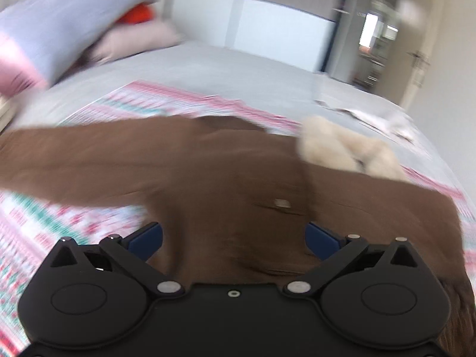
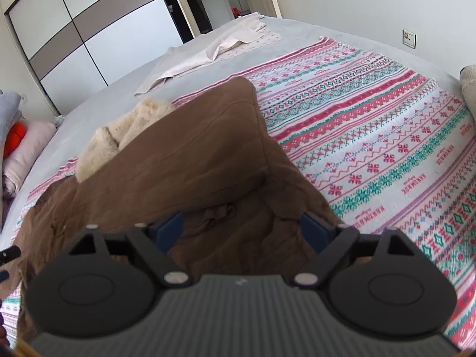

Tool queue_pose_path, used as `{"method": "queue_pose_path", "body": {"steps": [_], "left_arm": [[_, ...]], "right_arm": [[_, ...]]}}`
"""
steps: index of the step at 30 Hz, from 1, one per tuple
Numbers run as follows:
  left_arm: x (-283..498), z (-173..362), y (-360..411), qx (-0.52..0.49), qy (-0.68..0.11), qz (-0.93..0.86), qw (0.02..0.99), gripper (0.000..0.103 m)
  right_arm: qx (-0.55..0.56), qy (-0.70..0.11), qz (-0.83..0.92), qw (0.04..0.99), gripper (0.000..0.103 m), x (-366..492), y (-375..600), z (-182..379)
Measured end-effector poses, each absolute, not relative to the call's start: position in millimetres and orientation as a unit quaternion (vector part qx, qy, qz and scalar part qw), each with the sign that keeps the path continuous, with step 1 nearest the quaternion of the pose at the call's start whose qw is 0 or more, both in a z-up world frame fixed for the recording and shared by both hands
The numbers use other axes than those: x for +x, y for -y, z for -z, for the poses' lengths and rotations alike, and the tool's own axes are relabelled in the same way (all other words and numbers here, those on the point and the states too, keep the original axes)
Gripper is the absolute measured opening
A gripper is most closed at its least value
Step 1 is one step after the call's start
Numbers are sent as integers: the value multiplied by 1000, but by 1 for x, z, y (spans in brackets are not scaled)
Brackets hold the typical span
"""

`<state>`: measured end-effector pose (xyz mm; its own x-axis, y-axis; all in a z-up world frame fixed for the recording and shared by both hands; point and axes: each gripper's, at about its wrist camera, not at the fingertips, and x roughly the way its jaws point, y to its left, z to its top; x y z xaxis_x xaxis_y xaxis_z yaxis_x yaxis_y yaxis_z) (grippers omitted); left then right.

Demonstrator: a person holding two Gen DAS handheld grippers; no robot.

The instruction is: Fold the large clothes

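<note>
1. Left wrist view, blurred: the left gripper (image 1: 233, 239) has its blue-padded jaws spread wide with nothing clamped between them; brown cloth only shows in the gap beyond.
2. The large brown coat with cream fleece lining (image 1: 208, 178) lies spread across the patterned pink, white and green knitted blanket (image 1: 178, 101), one sleeve stretching to the left, another to the right.
3. The cream fleece collar (image 1: 342, 148) sits at the coat's far right.
4. The blanket covers a grey bedsheet (image 1: 238, 65); a pale blue pillow (image 1: 65, 23) and a pink pillow (image 1: 134, 41) are at the far left.
5. Right wrist view, sharp: the right gripper (image 2: 242, 232) likewise stands wide open and grips nothing, with crumpled brown fabric lying between and below its pads.
6. The coat (image 2: 184, 154) has a panel folded over itself, fleece (image 2: 119, 139) showing at its left edge.
7. A beige sheet (image 2: 214, 50) lies further away on the bed, well apart from the coat, before a white and brown sliding wardrobe (image 2: 74, 35).
</note>
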<state>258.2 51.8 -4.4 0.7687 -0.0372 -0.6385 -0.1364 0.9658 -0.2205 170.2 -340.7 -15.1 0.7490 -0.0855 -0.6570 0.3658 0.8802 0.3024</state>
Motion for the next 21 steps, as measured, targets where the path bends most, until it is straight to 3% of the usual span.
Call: {"method": "queue_pose_path", "body": {"steps": [5, 21], "left_arm": [[259, 15, -105, -160, -340, -87, 923, 103], [241, 60, -268, -323, -280, -184, 885, 103]], "right_arm": [[198, -327, 110, 918, 96, 165, 325, 10], [149, -353, 95, 919, 99, 181, 281, 26]]}}
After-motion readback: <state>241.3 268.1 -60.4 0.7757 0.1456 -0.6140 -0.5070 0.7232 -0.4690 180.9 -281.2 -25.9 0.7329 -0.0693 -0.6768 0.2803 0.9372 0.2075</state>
